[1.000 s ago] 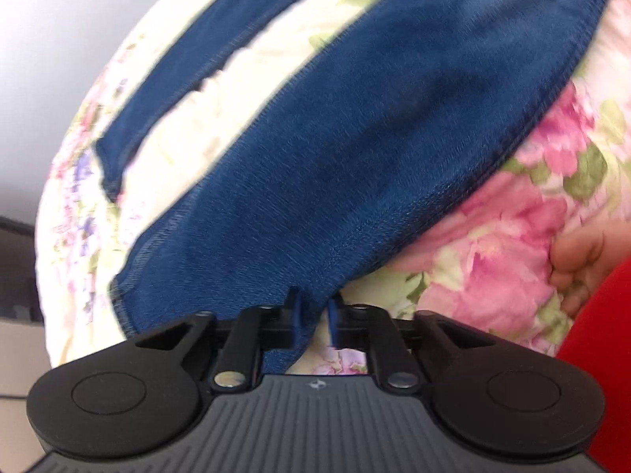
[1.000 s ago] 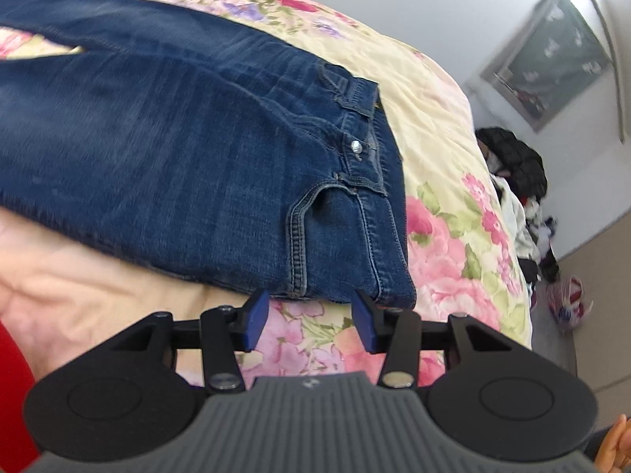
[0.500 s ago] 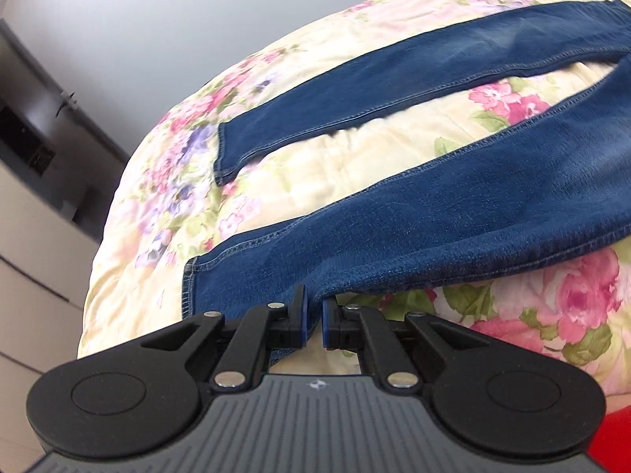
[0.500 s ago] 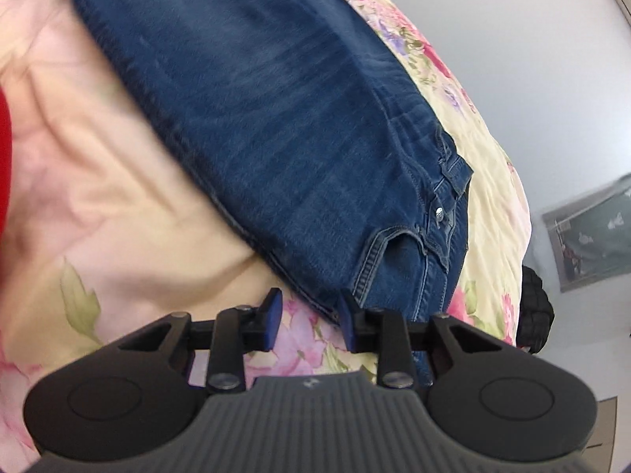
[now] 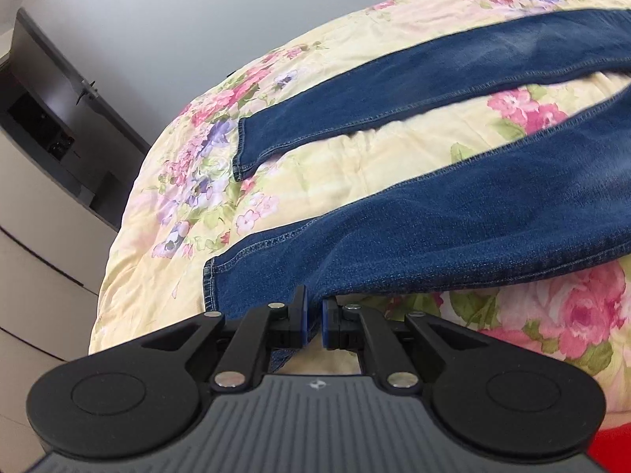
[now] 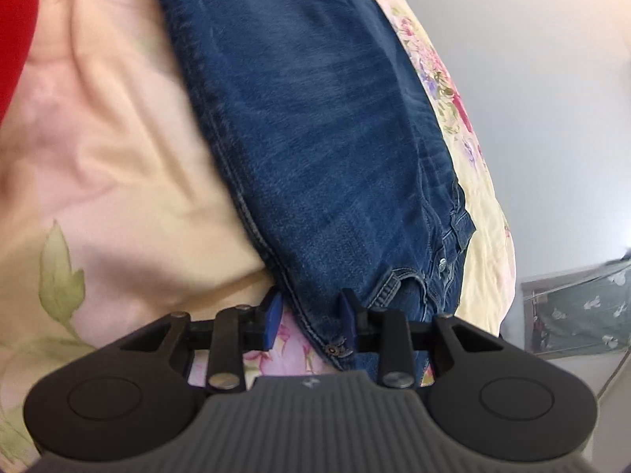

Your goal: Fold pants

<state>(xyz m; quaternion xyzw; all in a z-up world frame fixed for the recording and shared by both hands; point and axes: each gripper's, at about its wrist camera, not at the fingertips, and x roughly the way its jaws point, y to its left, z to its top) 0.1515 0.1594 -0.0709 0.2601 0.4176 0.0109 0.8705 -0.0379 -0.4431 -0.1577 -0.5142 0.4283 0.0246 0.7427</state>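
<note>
Left wrist: tool (image 5: 314,317) apparently pinching jeans (image 5: 453,232).

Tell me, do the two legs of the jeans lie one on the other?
No, the near leg and the far leg lie apart, floral bedcover between.

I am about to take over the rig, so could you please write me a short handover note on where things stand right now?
Left gripper: shut on the hem end of the near leg of the jeans, which is lifted a little off the bedspread.
Right gripper: jaws a little apart and opening, the waist corner of the jeans between them, not clamped.
Jeans: spread on the flowered bedspread, the two legs apart.
Done: hem grasped.
Left: clamp the waist corner, lay the near leg over the far leg, then fold along the length.
</note>
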